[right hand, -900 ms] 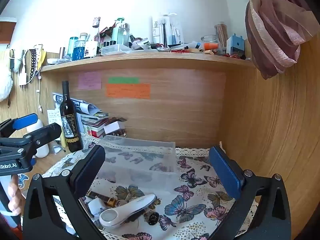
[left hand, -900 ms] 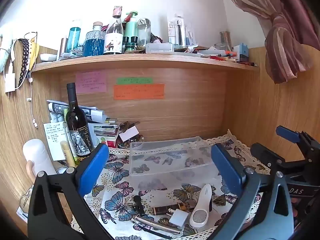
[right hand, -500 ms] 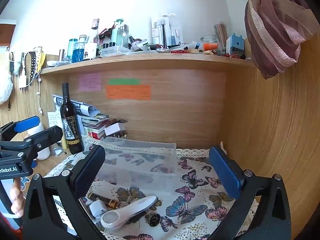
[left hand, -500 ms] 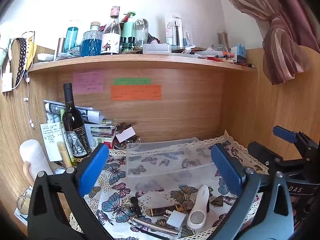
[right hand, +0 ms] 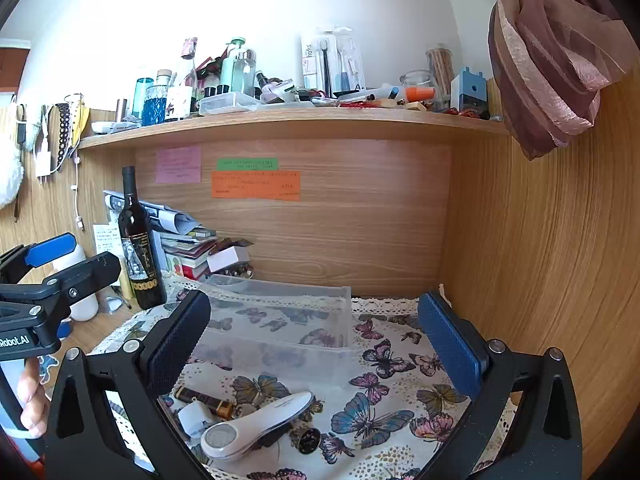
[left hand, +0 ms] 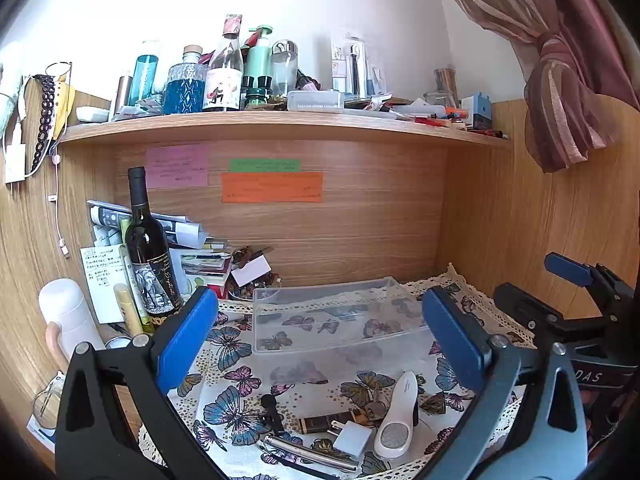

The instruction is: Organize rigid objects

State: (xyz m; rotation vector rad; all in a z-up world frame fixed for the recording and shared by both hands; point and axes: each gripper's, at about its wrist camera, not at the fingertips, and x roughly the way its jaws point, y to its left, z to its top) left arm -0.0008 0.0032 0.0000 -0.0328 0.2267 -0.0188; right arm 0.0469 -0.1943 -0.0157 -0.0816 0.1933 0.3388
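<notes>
A butterfly cloth (left hand: 236, 364) covers the desk (right hand: 80, 332), and a clear plastic box (left hand: 332, 316) sits on it toward the back wall, with a dark wine bottle (left hand: 150, 264) standing upright to the left of the box, off the cloth. In front of the box lies a cluster of small things: a white handheld device (left hand: 396, 416) beside a white plug adapter (left hand: 352, 438), a brown tube (left hand: 324, 424) and a silver pen (left hand: 308, 452). The left gripper (left hand: 320, 340) and right gripper (right hand: 316, 340) both hover over the cloth in front of the box, jaws spread wide and grasping nothing.
</notes>
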